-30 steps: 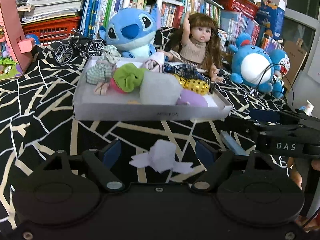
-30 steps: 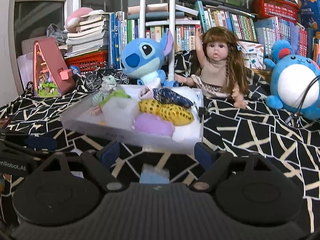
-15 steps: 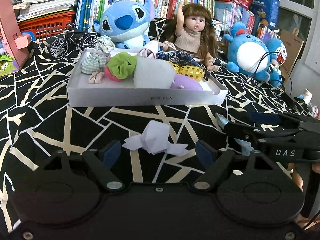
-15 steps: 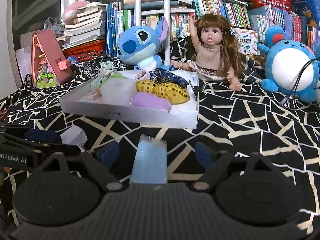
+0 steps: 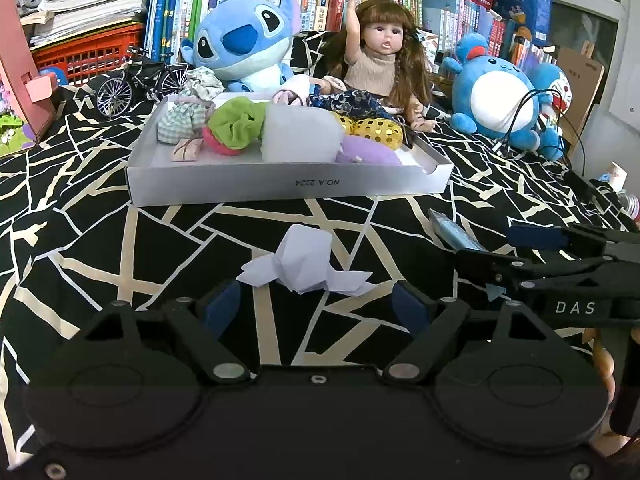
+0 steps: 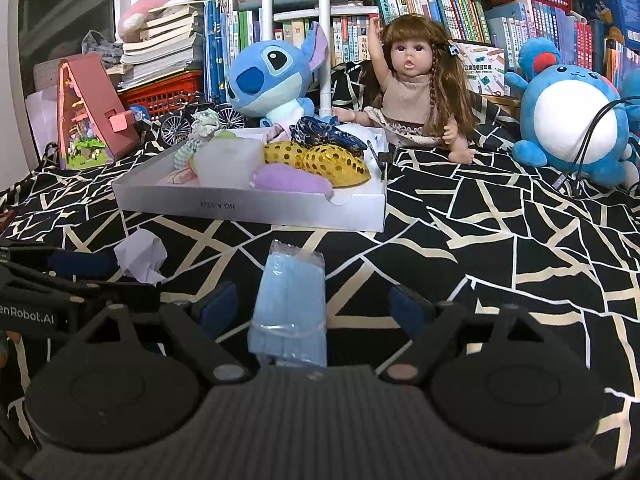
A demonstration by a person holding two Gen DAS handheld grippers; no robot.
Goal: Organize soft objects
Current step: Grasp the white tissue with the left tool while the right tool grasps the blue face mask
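Two open grippers, left gripper (image 5: 316,306) and right gripper (image 6: 310,306); one tissue (image 5: 304,266), one blue packet (image 6: 290,304).

A crumpled white tissue (image 5: 306,264) lies on the black cloth with pale cracked lines, in front of the white cardboard tray (image 5: 288,184), with flat corners splayed to either side. To its right lies a light-blue packet in clear wrap (image 6: 290,300), flat and lengthwise toward the tray. The tray holds a checked cloth bundle (image 5: 180,120), a green scrunchie (image 5: 236,122), a translucent white pouch (image 5: 300,134), a lilac plush piece (image 5: 366,152), a gold sequined pouch (image 5: 370,130) and a dark blue patterned cloth (image 5: 352,102).
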